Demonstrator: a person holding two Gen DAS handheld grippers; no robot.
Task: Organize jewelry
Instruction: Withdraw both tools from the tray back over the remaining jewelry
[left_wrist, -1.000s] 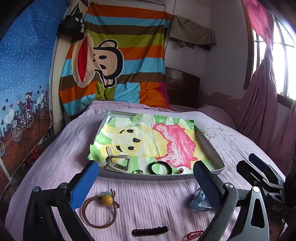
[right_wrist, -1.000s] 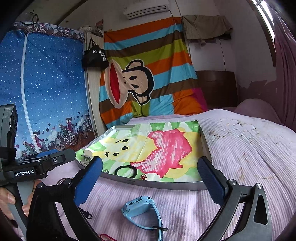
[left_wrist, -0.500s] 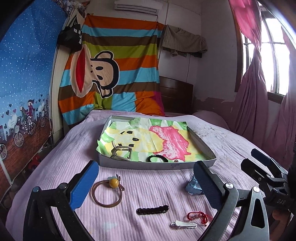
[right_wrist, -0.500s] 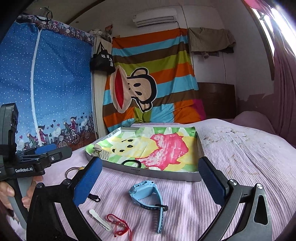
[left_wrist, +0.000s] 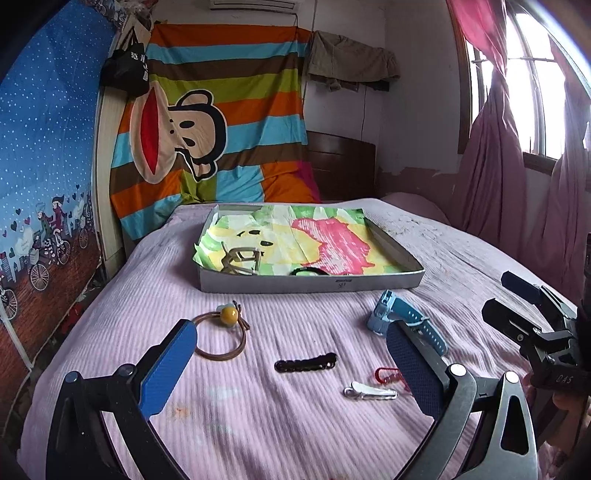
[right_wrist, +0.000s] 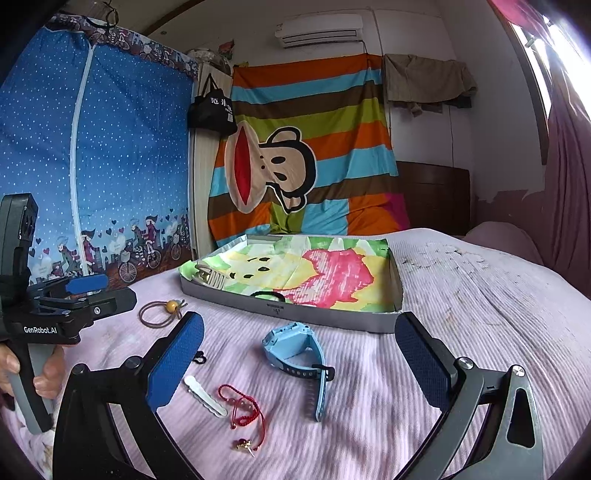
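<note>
A grey tray lined with a cartoon cloth sits on the pink bed; it holds a metal claw clip and a black hair tie. On the bedspread lie a brown hair tie with a yellow bead, a black hair clip, a white clip, a red cord bracelet and a blue watch. My left gripper is open and empty. My right gripper is open and empty above the watch.
A striped monkey blanket hangs at the headboard. A blue wardrobe cover stands on the left; pink curtains and a window are on the right. A pillow lies at the far right.
Both grippers have pulled back from the tray and risen. More loose jewelry on the bedspread has come into view. Both stay open.
</note>
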